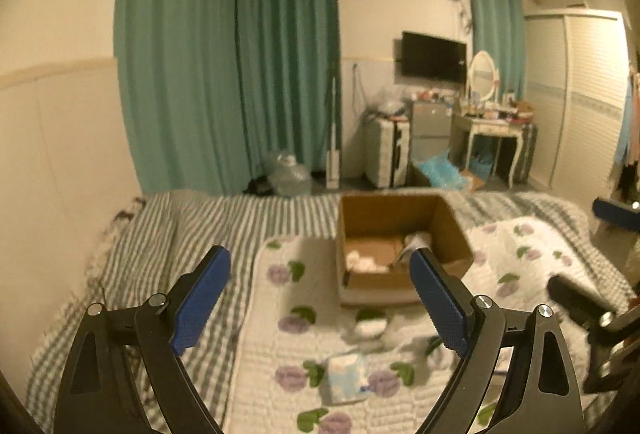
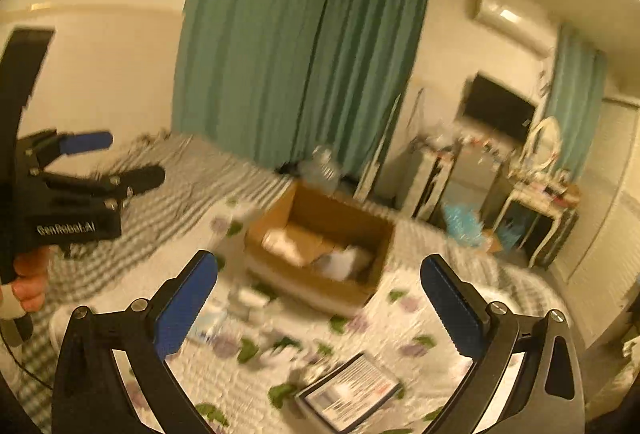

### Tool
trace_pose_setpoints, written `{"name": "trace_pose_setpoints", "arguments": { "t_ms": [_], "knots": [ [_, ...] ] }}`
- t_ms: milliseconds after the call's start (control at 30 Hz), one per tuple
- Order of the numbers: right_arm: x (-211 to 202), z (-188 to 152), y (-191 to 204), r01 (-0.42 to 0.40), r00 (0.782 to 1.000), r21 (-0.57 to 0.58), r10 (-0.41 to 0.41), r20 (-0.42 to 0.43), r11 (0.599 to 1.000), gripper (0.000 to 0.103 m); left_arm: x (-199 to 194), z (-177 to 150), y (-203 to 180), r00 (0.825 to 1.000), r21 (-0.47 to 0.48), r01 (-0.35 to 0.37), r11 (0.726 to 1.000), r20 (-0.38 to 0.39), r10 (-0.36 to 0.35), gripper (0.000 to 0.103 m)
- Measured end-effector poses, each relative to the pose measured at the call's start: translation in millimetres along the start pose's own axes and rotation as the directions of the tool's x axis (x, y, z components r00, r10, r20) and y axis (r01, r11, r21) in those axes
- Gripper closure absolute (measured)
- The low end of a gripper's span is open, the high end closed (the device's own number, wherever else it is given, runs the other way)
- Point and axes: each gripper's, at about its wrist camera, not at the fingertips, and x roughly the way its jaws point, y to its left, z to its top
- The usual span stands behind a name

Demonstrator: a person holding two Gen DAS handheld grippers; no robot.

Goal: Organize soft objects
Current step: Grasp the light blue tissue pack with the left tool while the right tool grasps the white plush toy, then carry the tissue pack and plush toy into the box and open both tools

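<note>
Cardboard box (image 1: 400, 222) is sitting open-topped on a floral quilt (image 1: 288, 346) spread over a striped bed (image 1: 188, 230), toward the far side of the quilt. Inside it, pale soft items (image 1: 366, 262) are lying against the near wall, with another white bundle at the right inner corner. Nearer than the box, a small white soft piece (image 1: 370, 326) is resting on the quilt, and nearer still a light-blue packet (image 1: 346, 378) is lying flat.

Both tools are hovering above the quilt, pointing toward the box. The left gripper (image 1: 320, 298) is standing wide apart with its blue pads spread, and nothing is sitting between them. The right gripper (image 2: 320, 302) is likewise gaping wide and gripping nothing. In the right wrist view a printed flat package (image 2: 352, 390) is lying on the quilt at the near edge, just below the spread fingers, and the left tool is showing at the far left, carried by a hand (image 2: 30, 278). That view is blurring, so the small items beside the box are hard to make out.

Green curtains (image 1: 228, 65) are hanging behind the bed, and a dressing table (image 1: 492, 125) is standing at the far right of the room.
</note>
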Motion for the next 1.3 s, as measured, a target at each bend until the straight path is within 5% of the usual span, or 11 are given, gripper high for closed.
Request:
{"name": "trace_pose_setpoints", "arguments": {
  "t_ms": [200,400,567,833,1000,1300],
  "knots": [
    [81,-54,7,-0.075,0.983,-0.043,0.066,-0.172,0.996,0.001,59,-49,-5,0.989,0.006,-0.017,1.000,-0.146,0.018,0.011],
    [153,-100,4,-0.142,0.925,-0.034,0.120,-0.361,0.989,0.001,110,-98,-12,0.959,0.016,0.001,1.000,-0.284,0.003,0.011],
    [195,-114,4,-0.185,0.888,-0.047,0.147,-0.437,0.982,0.002,141,-124,-22,0.924,0.023,0.003,1.000,-0.383,0.006,0.011],
    [230,-140,3,-0.254,0.818,0.002,0.216,-0.533,0.967,0.022,165,-151,-32,0.876,0.029,0.041,0.999,-0.481,-0.022,0.011],
    [223,-134,7,-0.273,0.830,-0.014,0.228,-0.509,0.962,0.047,171,-160,-32,0.842,0.008,0.046,0.999,-0.538,-0.034,0.013],
    [204,-117,-6,-0.256,0.865,0.024,0.241,-0.440,0.966,0.051,156,-163,-44,0.847,0.026,0.103,0.994,-0.526,-0.074,0.048]
  ]
}}
